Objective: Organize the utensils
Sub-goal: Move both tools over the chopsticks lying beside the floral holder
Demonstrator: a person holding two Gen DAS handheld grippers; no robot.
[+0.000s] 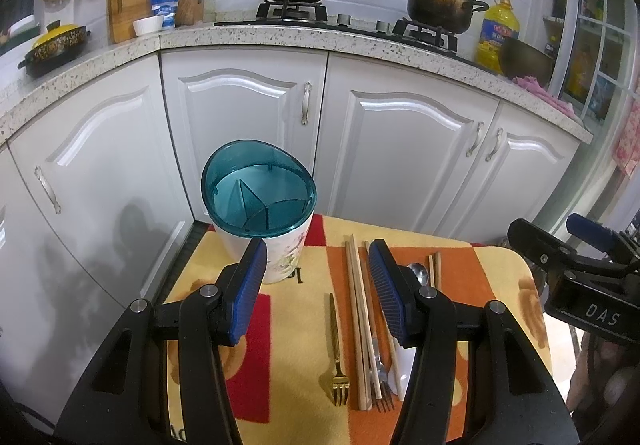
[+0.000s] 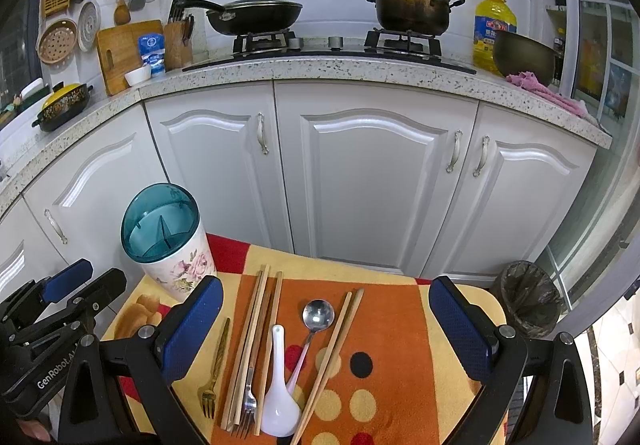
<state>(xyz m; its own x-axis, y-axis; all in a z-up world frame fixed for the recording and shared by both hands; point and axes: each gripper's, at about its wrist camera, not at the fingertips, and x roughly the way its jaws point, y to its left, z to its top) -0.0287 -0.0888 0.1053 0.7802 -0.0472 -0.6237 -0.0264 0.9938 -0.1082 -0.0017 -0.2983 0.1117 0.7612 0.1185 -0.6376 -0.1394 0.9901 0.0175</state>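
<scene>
A floral utensil holder with a teal divided top point(image 1: 260, 191) point(image 2: 162, 227) stands at the far left of a small cloth-covered table. Laid out on the cloth are a gold fork point(image 1: 338, 357) point(image 2: 214, 373), wooden chopsticks point(image 1: 358, 317) point(image 2: 250, 341), a silver fork point(image 2: 247, 401), a white ceramic spoon point(image 2: 278, 397), a steel spoon with a pink handle point(image 2: 316, 319) and another chopstick pair point(image 2: 334, 353). My left gripper point(image 1: 318, 285) is open and empty, hovering above the gold fork and chopsticks. My right gripper point(image 2: 326, 325) is open wide and empty above the utensils.
The table carries an orange, yellow and red patterned cloth point(image 2: 400, 325). White kitchen cabinets point(image 2: 372, 181) stand behind it, with a stove, pans and an oil bottle on the counter. A lined bin point(image 2: 526, 299) sits at the right on the floor.
</scene>
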